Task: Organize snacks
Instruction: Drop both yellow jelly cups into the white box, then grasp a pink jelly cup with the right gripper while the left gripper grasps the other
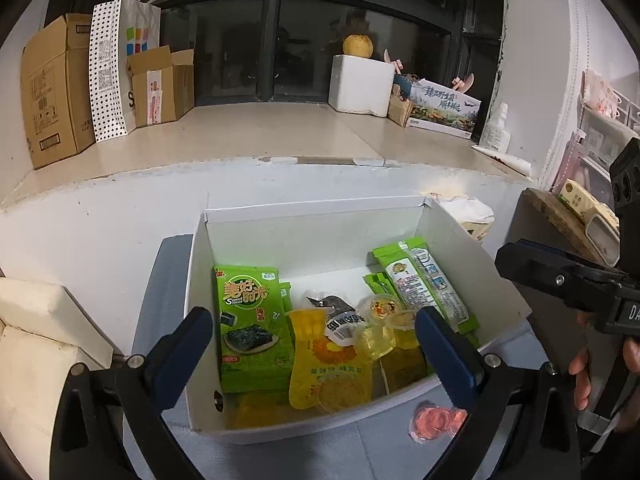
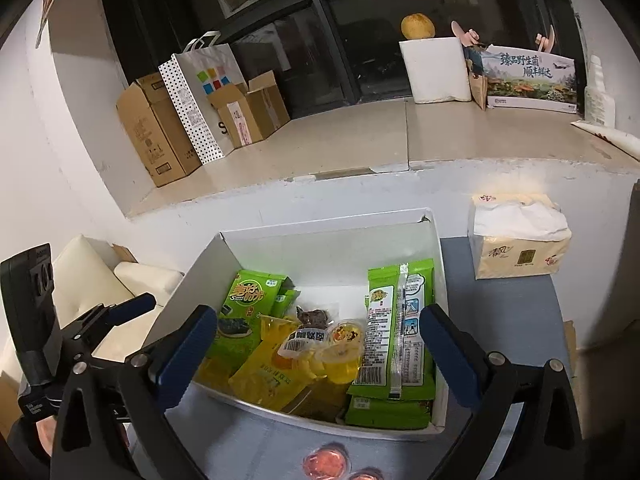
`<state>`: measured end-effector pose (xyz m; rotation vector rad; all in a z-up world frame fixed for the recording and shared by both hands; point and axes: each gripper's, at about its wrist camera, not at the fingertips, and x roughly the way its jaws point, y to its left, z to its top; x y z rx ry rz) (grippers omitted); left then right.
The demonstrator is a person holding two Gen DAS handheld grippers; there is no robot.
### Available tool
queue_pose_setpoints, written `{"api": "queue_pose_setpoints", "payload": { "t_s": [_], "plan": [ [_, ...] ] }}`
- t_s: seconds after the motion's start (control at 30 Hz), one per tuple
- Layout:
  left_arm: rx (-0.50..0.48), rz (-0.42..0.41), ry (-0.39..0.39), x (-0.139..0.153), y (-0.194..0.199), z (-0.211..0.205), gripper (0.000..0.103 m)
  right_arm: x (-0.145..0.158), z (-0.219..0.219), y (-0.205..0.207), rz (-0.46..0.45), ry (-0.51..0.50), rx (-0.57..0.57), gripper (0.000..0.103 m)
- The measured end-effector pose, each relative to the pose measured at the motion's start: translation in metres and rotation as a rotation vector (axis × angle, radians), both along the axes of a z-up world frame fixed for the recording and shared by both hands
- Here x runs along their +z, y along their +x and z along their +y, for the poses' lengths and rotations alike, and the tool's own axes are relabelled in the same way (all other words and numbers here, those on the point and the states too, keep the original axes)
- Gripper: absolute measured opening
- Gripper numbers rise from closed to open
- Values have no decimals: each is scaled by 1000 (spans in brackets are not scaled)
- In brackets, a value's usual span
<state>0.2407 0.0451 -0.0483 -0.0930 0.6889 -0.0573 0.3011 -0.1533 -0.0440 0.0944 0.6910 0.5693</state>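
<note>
Both the left claw and the right claw gape wide and hold nothing, low in each frame, before the white box of snacks mid-frame, while pink jelly cups lie on the table just outside its near wall.

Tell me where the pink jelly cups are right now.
The pink jelly cups lie on the grey tabletop just outside the white box's near wall, toward its right corner.
</note>
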Motion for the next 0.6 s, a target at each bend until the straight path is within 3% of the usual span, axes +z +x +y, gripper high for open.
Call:
{"api": "queue_pose_setpoints", "payload": {
  "t_s": [0.23,0.4,0.6],
  "plan": [
    [-36,-31,-46,0,-51,-12,103,-5,-21,-46,-27,10,30,103],
    [-46,-9,-74,-14,-96,-25,103,-32,-39,-88,-12,-13,49,103],
    [7,8,-123,-22,-126,-29,103,-73,-62,-120,26,-9,46,103]
  ]
}}
